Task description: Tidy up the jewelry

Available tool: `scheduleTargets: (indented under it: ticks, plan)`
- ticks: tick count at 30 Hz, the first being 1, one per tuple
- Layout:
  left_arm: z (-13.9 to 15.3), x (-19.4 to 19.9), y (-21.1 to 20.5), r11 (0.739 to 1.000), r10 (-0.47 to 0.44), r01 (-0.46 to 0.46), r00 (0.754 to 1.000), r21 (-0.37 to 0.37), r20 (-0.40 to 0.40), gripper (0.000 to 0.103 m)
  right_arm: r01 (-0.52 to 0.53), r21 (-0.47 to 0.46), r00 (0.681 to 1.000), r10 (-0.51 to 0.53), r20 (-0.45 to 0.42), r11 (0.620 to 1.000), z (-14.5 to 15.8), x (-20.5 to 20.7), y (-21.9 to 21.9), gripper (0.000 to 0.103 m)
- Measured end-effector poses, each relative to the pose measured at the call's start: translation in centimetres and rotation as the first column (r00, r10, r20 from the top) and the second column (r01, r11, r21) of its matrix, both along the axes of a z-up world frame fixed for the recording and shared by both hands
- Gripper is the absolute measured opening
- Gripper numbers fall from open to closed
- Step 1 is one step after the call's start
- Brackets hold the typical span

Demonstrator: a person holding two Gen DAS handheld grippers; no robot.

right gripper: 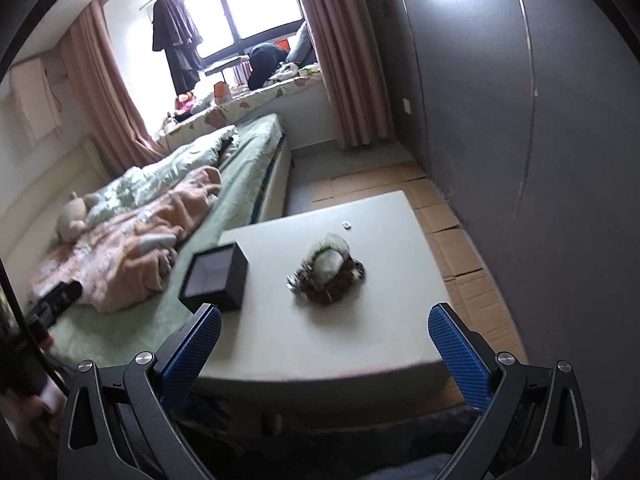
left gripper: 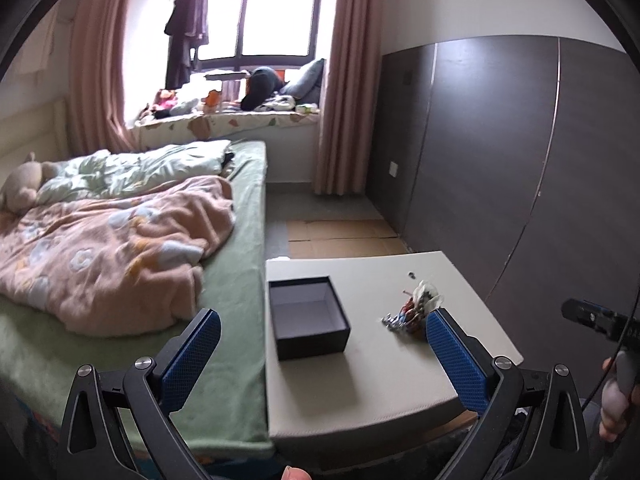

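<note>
An open black box (left gripper: 308, 322) (right gripper: 216, 280) with a pale lining stands empty near the left edge of a white low table (left gripper: 368, 384) (right gripper: 320, 340). A tangled heap of jewelry (left gripper: 412, 312) (right gripper: 328, 270) with white and reddish pieces lies to the box's right. One small silver piece (left gripper: 411, 275) (right gripper: 346, 224) sits apart, farther back. My left gripper (left gripper: 322, 322) hangs open above the table's near side, nothing between its blue pads. My right gripper (right gripper: 324, 318) is open too, short of the heap and empty.
A bed (left gripper: 236, 280) with a green sheet and pink blanket butts against the table's left side. Dark wardrobe doors (left gripper: 500, 152) stand close on the right. Flattened cardboard (right gripper: 452, 216) covers the floor beyond and beside the table. A hand (left gripper: 616, 404) holds the other gripper at right.
</note>
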State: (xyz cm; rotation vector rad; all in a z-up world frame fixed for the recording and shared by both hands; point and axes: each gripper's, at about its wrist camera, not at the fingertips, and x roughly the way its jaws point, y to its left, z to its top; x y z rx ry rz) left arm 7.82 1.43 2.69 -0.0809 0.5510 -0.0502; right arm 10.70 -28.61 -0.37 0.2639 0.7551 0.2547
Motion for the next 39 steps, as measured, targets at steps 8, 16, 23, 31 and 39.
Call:
scheduleTargets:
  ticks: [8, 16, 23, 31, 39]
  plan:
    - [-0.3, 6.1, -1.8, 0.997, -0.074, 0.071, 0.995, -0.040, -0.065, 0.103, 0.031, 0.161, 0.998, -0.021, -0.066, 0.986, -0.9, 7.1, -1.0, 0.100]
    - [-1.6, 12.4, -4.5, 0.984, -0.172, 0.165, 0.976, -0.064, -0.133, 0.097, 0.113, 0.277, 0.978, -0.058, -0.199, 0.954, -4.8, 13.1, -1.8, 0.085]
    - [-4.3, 17.6, -7.8, 0.963, -0.270, 0.259, 0.937, -0.077, -0.221, 0.081, 0.195, 0.349, 0.956, -0.097, -0.277, 0.917, -9.3, 16.3, -3.0, 0.085]
    - [-8.4, 23.6, -10.5, 0.940, -0.342, 0.310, 0.865, -0.145, -0.367, 0.078, 0.283, 0.438, 0.922, -0.117, -0.369, 0.853, -13.1, 17.0, -4.8, 0.085]
    - [-12.4, 27.7, -12.7, 0.931, -0.364, 0.315, 0.801, -0.183, -0.475, 0.065, 0.389, 0.462, 0.864, -0.142, -0.482, 0.797, -16.3, 17.4, -6.0, 0.085]
